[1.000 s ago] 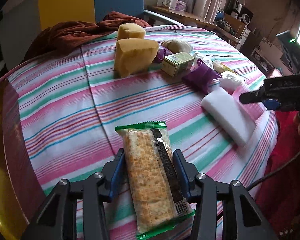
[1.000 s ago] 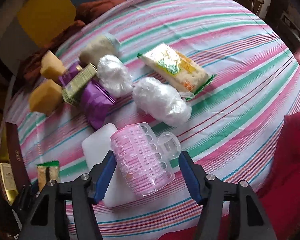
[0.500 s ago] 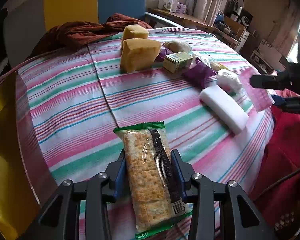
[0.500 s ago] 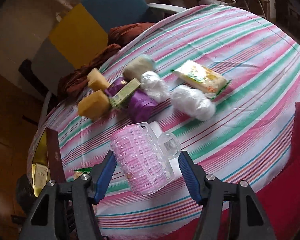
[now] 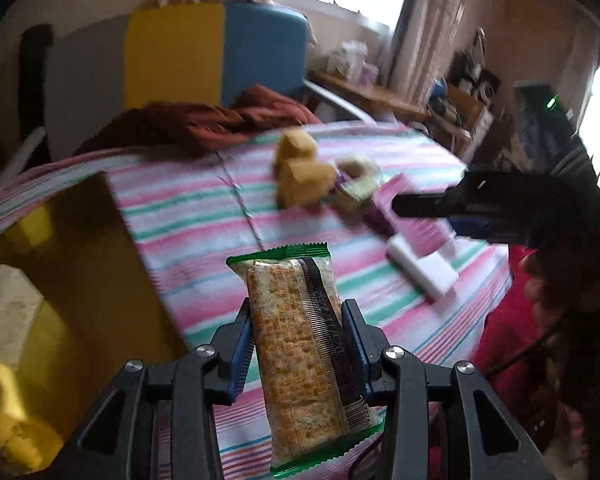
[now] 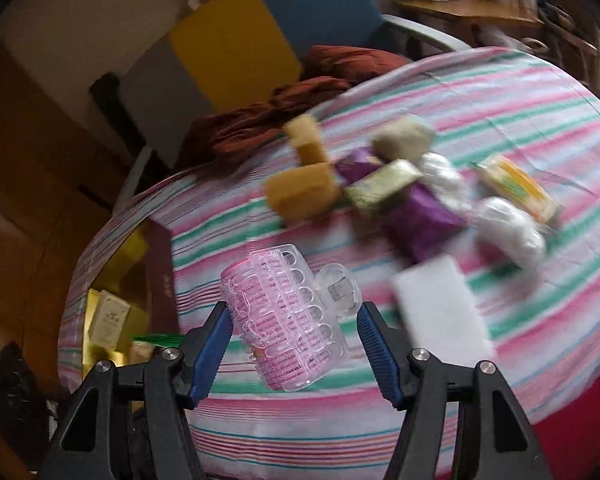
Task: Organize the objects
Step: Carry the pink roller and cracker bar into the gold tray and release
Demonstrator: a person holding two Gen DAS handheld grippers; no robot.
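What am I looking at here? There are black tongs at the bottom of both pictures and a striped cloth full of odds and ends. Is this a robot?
No robot: a person carries a hand-held grasping tool in each hand, and each has a wide-angle camera looking along its two fingers. One picture comes from the left tool, which has just been closing on a cracker packet and grips it, lifted clear. The other comes from the right tool, which carries a clear case of pink items.

On the striped cloth lie yellow sponges, a purple packet, a small green box, white plastic bundles, a white block and another cracker packet. A gold box stands open at the edge. Both pictures are blurred.
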